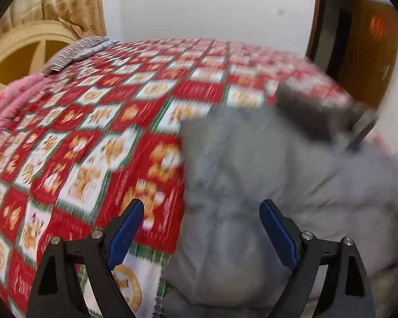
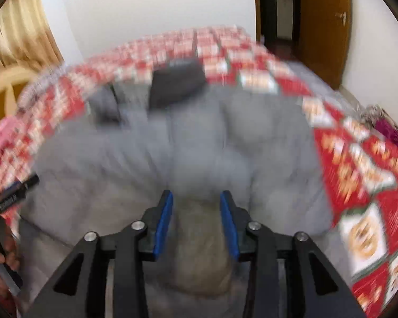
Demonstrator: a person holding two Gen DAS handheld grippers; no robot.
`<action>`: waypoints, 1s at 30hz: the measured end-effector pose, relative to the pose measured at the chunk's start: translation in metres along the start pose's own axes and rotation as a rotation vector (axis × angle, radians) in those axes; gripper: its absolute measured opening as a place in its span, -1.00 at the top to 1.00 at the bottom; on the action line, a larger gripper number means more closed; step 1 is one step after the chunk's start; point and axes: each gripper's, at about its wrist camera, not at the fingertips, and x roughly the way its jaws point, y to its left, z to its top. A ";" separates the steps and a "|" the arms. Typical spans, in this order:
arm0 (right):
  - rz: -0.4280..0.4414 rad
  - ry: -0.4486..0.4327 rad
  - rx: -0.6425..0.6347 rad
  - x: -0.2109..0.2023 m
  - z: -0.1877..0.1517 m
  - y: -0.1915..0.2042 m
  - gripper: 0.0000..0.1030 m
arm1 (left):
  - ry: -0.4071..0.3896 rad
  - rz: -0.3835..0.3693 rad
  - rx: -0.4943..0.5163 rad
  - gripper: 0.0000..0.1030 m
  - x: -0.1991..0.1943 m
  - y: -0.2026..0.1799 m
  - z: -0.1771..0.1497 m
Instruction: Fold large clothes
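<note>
The grey padded coat (image 2: 172, 143) lies spread on the bed's red checked cover (image 1: 92, 137), near its front edge. My left gripper (image 1: 201, 217) hangs wide open and empty above the coat's edge. My right gripper (image 2: 196, 212) is half-spread over the coat, its pads clear of the fabric.

left gripper (image 1: 201, 212): jaws wide apart, empty | grey padded garment (image 1: 265, 180) on red patterned bedspread (image 1: 98, 122)

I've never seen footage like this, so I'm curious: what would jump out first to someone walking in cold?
The loud red-and-white patterned bedspread fills the bed, with a puffy grey jacket lying on top near the close edge. Black tongs with blue pads frame the bottom of each view: the left gripper gapes wide over the jacket's edge, and the right gripper stands partly open above the grey fabric. Both pictures are blurred.
</note>
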 end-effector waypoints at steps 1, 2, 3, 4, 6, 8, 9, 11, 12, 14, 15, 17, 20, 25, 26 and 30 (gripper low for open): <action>0.000 -0.035 0.018 -0.008 0.013 -0.005 -0.29 | -0.015 -0.025 -0.018 -0.74 -0.004 0.002 0.009; 0.013 -0.055 0.044 -0.012 0.031 -0.010 -0.63 | -0.034 -0.058 -0.044 -0.75 -0.008 0.003 0.027; 0.038 -0.056 0.069 -0.011 0.047 -0.013 -0.70 | -0.038 -0.073 -0.058 -0.75 -0.008 0.003 0.040; 0.064 -0.049 0.093 -0.007 0.065 -0.016 -0.70 | -0.036 -0.083 -0.073 -0.78 -0.005 0.001 0.055; 0.107 0.004 0.117 0.016 0.105 -0.016 -0.70 | -0.033 -0.120 -0.069 -0.79 0.011 -0.012 0.084; 0.087 0.046 0.150 0.040 0.128 -0.013 -0.67 | -0.005 -0.140 -0.037 -0.79 0.034 -0.027 0.098; 0.084 0.058 0.156 0.053 0.136 -0.008 -0.67 | 0.021 -0.146 -0.023 -0.79 0.045 -0.034 0.101; 0.103 0.090 0.146 0.071 0.144 0.001 -0.67 | 0.095 -0.176 -0.013 -0.79 0.076 -0.052 0.106; 0.104 0.123 0.127 0.086 0.147 0.007 -0.67 | 0.119 -0.195 -0.020 -0.79 0.086 -0.056 0.106; 0.046 0.186 0.059 0.110 0.146 0.014 -0.62 | 0.196 -0.241 -0.055 -0.79 0.115 -0.066 0.105; 0.013 0.205 0.035 0.117 0.145 0.014 -0.60 | 0.234 -0.254 -0.080 -0.79 0.129 -0.070 0.103; -0.020 0.251 -0.009 0.131 0.133 0.009 0.00 | 0.276 -0.267 -0.103 -0.79 0.145 -0.077 0.101; -0.015 0.284 -0.014 0.133 0.118 -0.012 0.67 | 0.282 -0.271 -0.091 -0.79 0.157 -0.089 0.095; 0.030 0.240 0.092 0.124 0.096 -0.054 0.69 | 0.215 -0.304 0.013 0.34 0.141 -0.099 0.086; 0.042 0.236 0.119 0.125 0.090 -0.061 0.69 | 0.219 -0.318 0.019 0.46 0.137 -0.098 0.084; 0.122 0.154 0.203 0.128 0.066 -0.079 0.72 | 0.155 -0.286 0.059 0.69 0.119 -0.091 0.069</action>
